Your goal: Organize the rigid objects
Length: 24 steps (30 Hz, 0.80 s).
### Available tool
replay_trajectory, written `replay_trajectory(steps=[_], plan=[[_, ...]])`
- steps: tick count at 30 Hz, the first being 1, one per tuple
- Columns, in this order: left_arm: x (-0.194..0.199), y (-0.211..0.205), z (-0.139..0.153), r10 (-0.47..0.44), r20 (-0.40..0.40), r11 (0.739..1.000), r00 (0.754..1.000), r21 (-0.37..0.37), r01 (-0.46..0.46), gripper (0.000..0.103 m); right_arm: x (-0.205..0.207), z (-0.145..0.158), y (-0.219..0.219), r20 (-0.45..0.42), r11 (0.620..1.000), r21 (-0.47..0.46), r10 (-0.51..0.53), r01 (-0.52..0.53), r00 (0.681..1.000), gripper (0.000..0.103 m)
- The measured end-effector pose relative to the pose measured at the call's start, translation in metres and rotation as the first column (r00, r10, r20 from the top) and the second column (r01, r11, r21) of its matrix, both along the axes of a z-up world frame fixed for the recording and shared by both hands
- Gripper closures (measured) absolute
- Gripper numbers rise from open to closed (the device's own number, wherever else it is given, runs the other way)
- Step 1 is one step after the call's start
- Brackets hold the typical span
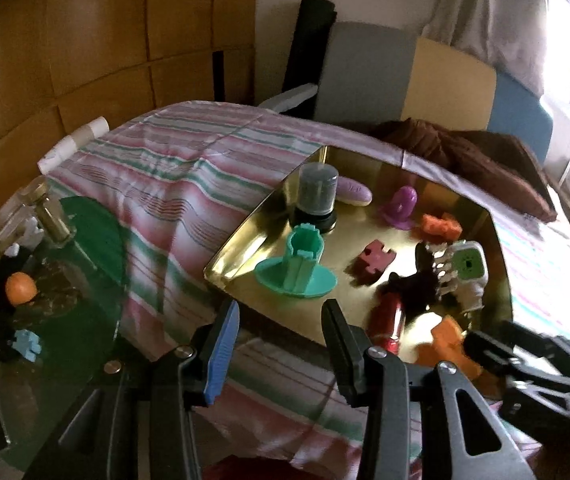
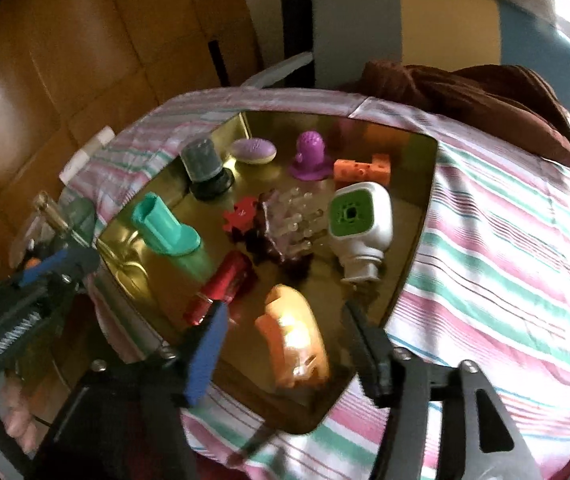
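Observation:
A gold tray (image 1: 241,248) (image 2: 417,216) lies on a striped cloth and holds several toys: a teal stand (image 1: 297,264) (image 2: 165,228), a grey jar (image 1: 317,196) (image 2: 203,164), a purple figure (image 1: 403,206) (image 2: 311,154), a red puzzle piece (image 1: 375,258) (image 2: 241,214), a white and green device (image 1: 471,268) (image 2: 361,228), a red cylinder (image 1: 389,318) (image 2: 223,288) and an orange piece (image 1: 451,344) (image 2: 295,332). My left gripper (image 1: 281,344) is open and empty, just short of the tray's near edge. My right gripper (image 2: 285,348) is open, its fingers either side of the orange piece.
A glass table part at left holds a small glass bottle (image 1: 51,216), an orange ball (image 1: 21,286) and a light blue puzzle piece (image 1: 27,344). A brown cloth (image 1: 481,160) (image 2: 481,96) lies behind the tray. Wooden cabinets and a chair stand beyond.

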<state>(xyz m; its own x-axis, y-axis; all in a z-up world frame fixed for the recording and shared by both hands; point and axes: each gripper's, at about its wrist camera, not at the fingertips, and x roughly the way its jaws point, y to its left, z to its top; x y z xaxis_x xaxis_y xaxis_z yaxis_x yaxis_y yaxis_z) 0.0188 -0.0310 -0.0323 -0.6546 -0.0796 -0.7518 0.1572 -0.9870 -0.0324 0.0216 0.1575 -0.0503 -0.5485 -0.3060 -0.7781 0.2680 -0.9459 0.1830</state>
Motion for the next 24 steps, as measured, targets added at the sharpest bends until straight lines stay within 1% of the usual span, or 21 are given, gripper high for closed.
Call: replay_trajectory(steps=[2,4,6,10,14,18,21,24], plan=[[0.000,0.003,0.000,-0.006,0.016,1.000,1.000,-0.027,0.006,0.060,0.003,0.005,0.002,-0.014,1.000,0.010,-0.019,0.019,1.000,0.021],[0.001,0.005,0.001,-0.007,0.021,0.999,1.000,-0.042,0.008,0.060,0.006,0.012,0.002,-0.034,0.999,0.020,-0.034,0.034,0.999,0.016],[0.002,0.004,0.003,-0.005,0.020,0.999,1.000,-0.042,0.006,0.060,0.007,0.017,0.001,-0.041,0.999,0.030,-0.045,0.046,0.998,0.000],[0.002,0.002,0.007,0.020,0.029,0.999,0.999,-0.050,-0.019,0.060,0.006,0.023,-0.006,-0.041,0.997,0.054,-0.047,0.049,0.998,0.000],[0.003,-0.002,0.009,0.012,0.042,1.000,0.999,-0.024,-0.011,0.060,0.002,0.026,-0.013,-0.024,0.994,0.076,-0.077,0.078,0.997,0.000],[0.004,-0.002,0.013,-0.001,0.039,1.000,0.999,-0.015,0.001,0.060,-0.005,0.028,-0.018,-0.007,0.988,0.108,-0.114,0.114,0.993,0.000],[0.005,-0.004,0.015,-0.001,0.038,1.000,0.999,0.008,0.001,0.060,-0.008,0.031,-0.018,-0.001,0.984,0.100,-0.147,0.146,0.989,0.000],[0.002,-0.005,0.014,-0.010,0.057,1.000,0.998,0.027,0.008,0.060,-0.009,0.037,-0.018,-0.005,0.983,0.078,-0.169,0.168,0.986,0.000]])
